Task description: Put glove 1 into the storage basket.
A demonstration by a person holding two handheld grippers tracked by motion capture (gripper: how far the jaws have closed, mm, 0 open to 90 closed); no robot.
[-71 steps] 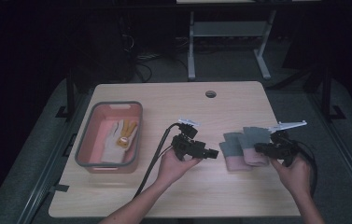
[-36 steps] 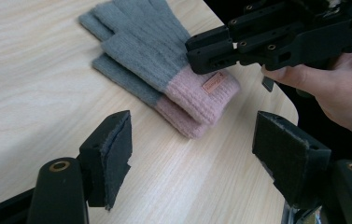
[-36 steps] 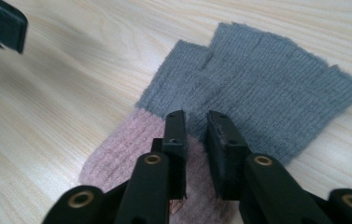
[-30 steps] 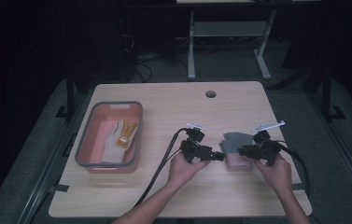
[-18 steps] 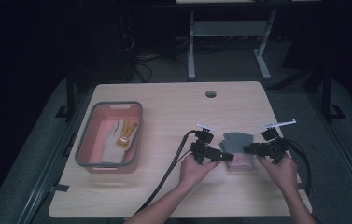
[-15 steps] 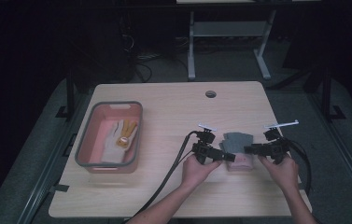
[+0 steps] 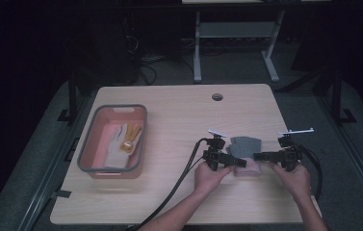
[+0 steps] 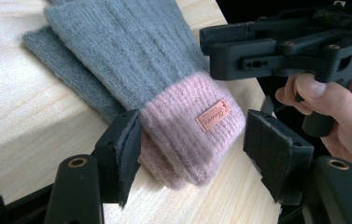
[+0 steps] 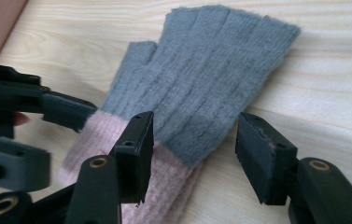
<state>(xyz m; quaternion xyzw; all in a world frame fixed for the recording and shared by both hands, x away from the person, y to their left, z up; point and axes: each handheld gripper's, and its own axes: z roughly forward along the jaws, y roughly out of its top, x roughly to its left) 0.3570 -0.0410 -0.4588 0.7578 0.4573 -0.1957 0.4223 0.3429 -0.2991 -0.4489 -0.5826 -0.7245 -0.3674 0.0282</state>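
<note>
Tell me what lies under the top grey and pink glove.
Under the top glove lies a second glove of the same knit; its grey edge and pink cuff stick out beside it. The rest is covered, and below both is the wooden table.

I see a pair of knit gloves (image 7: 245, 151), grey with pink ribbed cuffs, stacked flat on the table at about four o'clock from its centre. Their fingers point to twelve o'clock, cuffs toward me. The upper glove's cuff bears a small salmon label (image 8: 213, 115); the lower glove peeks out beside it.
</note>
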